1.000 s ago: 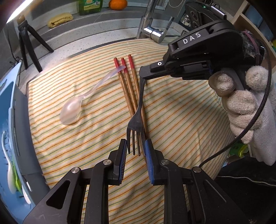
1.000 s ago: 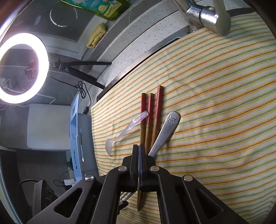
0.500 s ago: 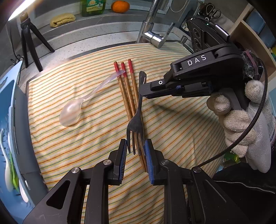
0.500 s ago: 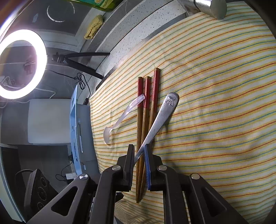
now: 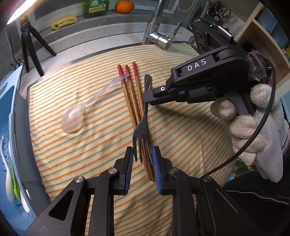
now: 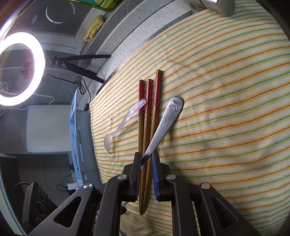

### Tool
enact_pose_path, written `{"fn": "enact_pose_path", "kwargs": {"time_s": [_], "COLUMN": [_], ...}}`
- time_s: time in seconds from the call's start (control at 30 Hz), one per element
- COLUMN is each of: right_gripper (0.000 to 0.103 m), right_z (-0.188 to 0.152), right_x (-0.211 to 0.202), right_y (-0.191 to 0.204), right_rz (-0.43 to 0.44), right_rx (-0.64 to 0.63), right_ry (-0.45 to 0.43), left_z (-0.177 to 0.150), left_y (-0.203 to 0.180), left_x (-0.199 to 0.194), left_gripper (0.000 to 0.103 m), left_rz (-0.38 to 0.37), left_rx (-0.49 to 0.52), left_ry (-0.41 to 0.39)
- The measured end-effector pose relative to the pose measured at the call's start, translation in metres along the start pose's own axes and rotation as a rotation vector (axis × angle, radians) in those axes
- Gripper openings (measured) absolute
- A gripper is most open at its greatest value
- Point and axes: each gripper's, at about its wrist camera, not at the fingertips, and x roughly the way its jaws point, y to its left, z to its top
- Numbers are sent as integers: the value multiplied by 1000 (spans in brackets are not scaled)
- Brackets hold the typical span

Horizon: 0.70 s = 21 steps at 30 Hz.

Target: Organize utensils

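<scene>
A cream cloth with thin orange, green and yellow stripes carries three brown wooden chopsticks with red-painted tops, a translucent milky plastic spoon and a dark grey metal fork. Behind it runs a grey speckled stone tabletop with a round orange fruit. The black hand-held gripper has blue pads.

Left wrist view: steeply downward, close over the striped cloth, facing the faucet. Right wrist view: shallower, low over the same cloth, facing the ring light. Both share the chopsticks, fork and spoon.
</scene>
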Motion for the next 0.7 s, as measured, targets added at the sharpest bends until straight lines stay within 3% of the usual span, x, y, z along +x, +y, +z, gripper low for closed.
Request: {"fn": "enact_pose_path", "kwargs": {"time_s": [0.2, 0.37, 0.7], "right_gripper": [12, 16, 16], "right_z": [1, 2, -2], "right_x": [3, 7, 7], "right_y": [-1, -14, -8], "right_rz": [15, 82, 66], "right_rx": [13, 88, 57], "right_ry": [6, 24, 15], "left_z": [-1, -2, -1], "left_y": [1, 4, 5], "left_x": [2, 6, 13], "left_gripper": [20, 20, 20], "left_rz": [-1, -14, -25], "left_rx": [-6, -12, -16], "left_ry": [3, 12, 17]}}
